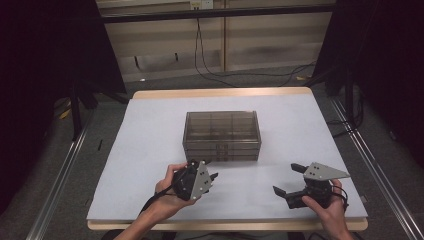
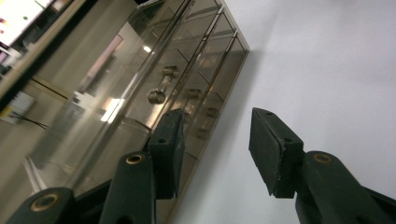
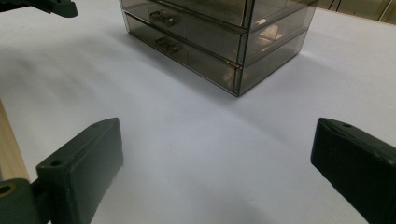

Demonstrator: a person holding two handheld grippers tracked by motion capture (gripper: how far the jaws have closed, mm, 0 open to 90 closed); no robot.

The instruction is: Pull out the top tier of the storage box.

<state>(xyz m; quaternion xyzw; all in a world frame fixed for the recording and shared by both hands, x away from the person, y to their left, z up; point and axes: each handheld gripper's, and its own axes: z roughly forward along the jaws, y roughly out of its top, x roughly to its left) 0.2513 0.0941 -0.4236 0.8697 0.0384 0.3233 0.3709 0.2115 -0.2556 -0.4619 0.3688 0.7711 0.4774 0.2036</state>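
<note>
A smoky see-through drawer cabinet (image 1: 221, 135) stands in the middle of the white-covered table (image 1: 145, 130), its stacked drawers shut and their small handles facing me. My left gripper (image 1: 209, 172), rolled onto its side, hovers just before the cabinet's front left; in the left gripper view it (image 2: 215, 128) is open and empty, with the cabinet (image 2: 140, 84) and its handles close by. My right gripper (image 1: 286, 179) sits near the front right of the table; in its own view it (image 3: 215, 158) is wide open over bare sheet, and the cabinet (image 3: 219, 32) stands farther off.
The table's wooden edge (image 1: 220, 93) shows at the back, and cables (image 1: 210, 70) lie on the floor behind it. Metal rails (image 1: 65, 165) run along both sides. A tip of the left gripper (image 3: 51, 6) shows at the top left of the right gripper view.
</note>
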